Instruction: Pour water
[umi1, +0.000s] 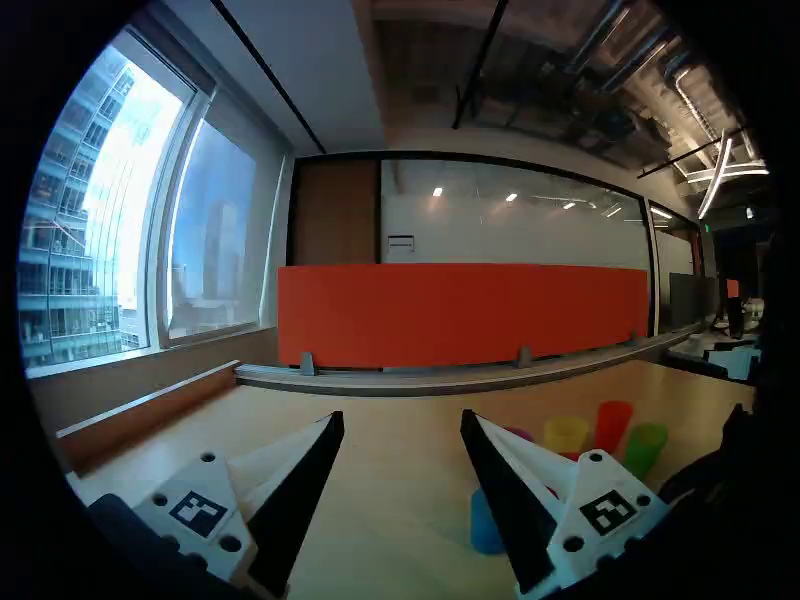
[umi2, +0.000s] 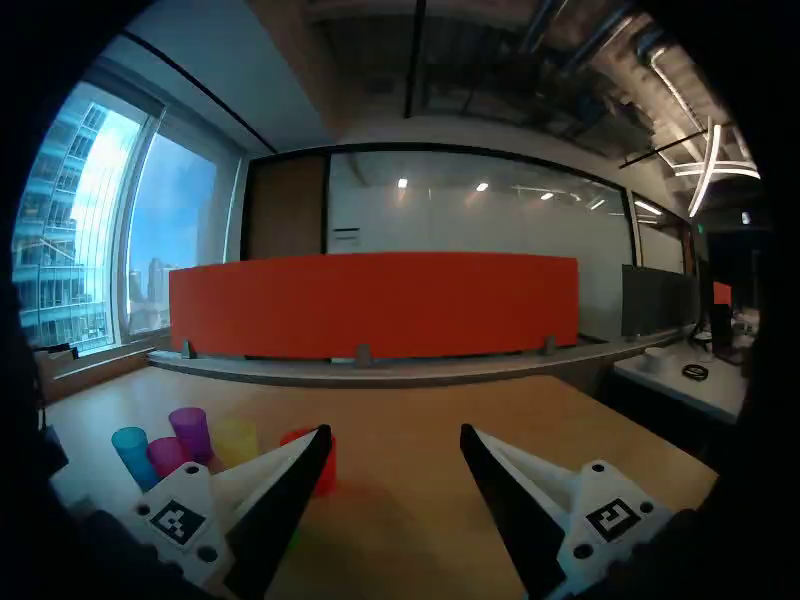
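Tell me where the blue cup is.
In the right gripper view, the blue cup stands on the wooden table at lower left, leftmost of the cluster, beside a purple cup.

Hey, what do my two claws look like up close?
Both the left claw and right claw have two pointed, wedge-shaped fingers, white outside with black inner faces, each base carrying a square black-and-white marker.

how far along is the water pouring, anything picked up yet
Barely started. Done: nothing visible; the coloured cups stand clustered upright on the wooden desk, none gripped. In hand: nothing; the left gripper and right gripper have their jaws open and empty. Left: gripping a cup and pouring. Whether any cup holds water cannot be told.
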